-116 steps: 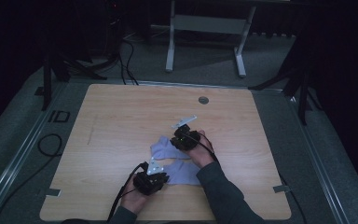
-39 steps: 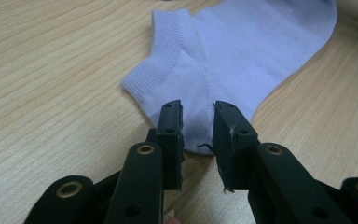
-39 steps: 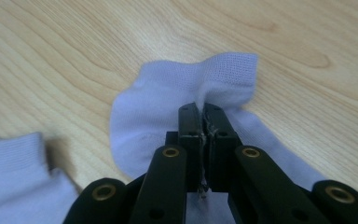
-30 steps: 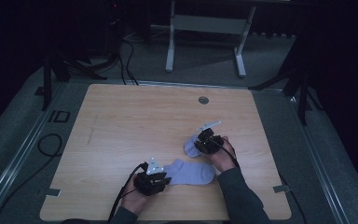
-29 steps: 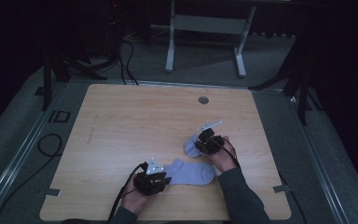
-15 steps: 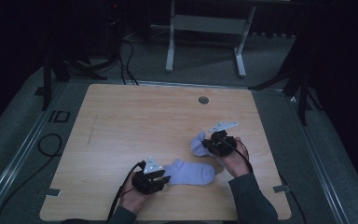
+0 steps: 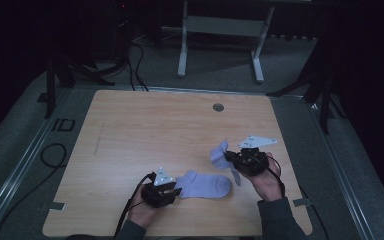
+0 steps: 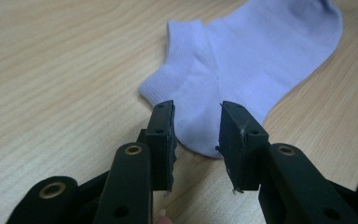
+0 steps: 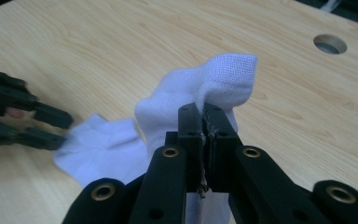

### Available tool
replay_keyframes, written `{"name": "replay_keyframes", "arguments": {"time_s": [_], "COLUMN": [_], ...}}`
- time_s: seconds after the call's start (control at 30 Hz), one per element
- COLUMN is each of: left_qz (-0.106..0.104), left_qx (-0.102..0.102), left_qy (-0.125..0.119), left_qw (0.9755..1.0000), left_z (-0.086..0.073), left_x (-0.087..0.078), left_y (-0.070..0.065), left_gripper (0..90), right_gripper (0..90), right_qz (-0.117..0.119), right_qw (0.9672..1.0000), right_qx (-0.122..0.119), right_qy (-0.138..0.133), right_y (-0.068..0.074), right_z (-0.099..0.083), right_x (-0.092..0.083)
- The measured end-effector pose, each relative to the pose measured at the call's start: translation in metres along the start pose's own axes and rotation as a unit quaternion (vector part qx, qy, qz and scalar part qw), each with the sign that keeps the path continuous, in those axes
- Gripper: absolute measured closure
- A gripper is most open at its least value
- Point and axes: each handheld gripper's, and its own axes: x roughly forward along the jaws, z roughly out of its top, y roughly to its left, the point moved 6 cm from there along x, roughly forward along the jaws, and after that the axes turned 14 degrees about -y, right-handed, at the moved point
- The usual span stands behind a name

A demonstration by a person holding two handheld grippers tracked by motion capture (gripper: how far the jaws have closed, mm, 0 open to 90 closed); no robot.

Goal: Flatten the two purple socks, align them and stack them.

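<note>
Two pale lilac socks are in work on the wooden worktop [image 7: 130,130]. The left gripper [image 8: 196,140] is resting low near the front edge of the worktop, slightly left of centre, with its jaws standing apart and released; they have just been opening and easing back a little, and the heel end of the flat sock [image 8: 242,60] is lying between them on the wood, with neither pad pressing on it. In the high view, this flat sock [image 7: 203,185] is stretching from the left gripper [image 7: 176,191] toward the right, parallel to the front edge. The right gripper [image 9: 204,122] is being held toward the right edge of the worktop, its jaws clenched tight on a fold of the second sock [image 9: 205,88], which is bunching above the jaws and hanging below them. In the high view, the second sock [image 7: 221,155] is lying just left of the right gripper [image 7: 231,159], apart from the flat sock. A round cable hole [image 7: 218,107] is sitting near the far edge.
</note>
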Motion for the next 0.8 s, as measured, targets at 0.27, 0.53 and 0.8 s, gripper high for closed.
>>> {"name": "replay_keyframes", "arguments": {"time_s": [0.27, 0.53, 0.8], "left_qz": [0.005, 0.007, 0.003], "left_qx": [-0.002, -0.002, 0.0], "left_qy": [0.007, 0.008, 0.01], "left_qw": [1.0, 0.9999, 0.9999], "left_z": [-0.001, -0.001, -0.001], "left_x": [0.0, 0.0, 0.0], "left_y": [0.0, 0.0, 0.001], "left_gripper": [68.1, 69.0, 69.4], "right_gripper": [86.7, 86.7, 86.7], "right_qz": [0.003, -0.002, 0.018], "right_qw": [0.9999, 0.9998, 0.9997], "right_qx": [-0.012, -0.018, -0.007], "right_qy": [-0.003, -0.001, 0.015], "right_y": [0.016, 0.022, 0.035], "right_z": [0.001, -0.002, -0.02], "right_x": [-0.004, 0.001, 0.025]}}
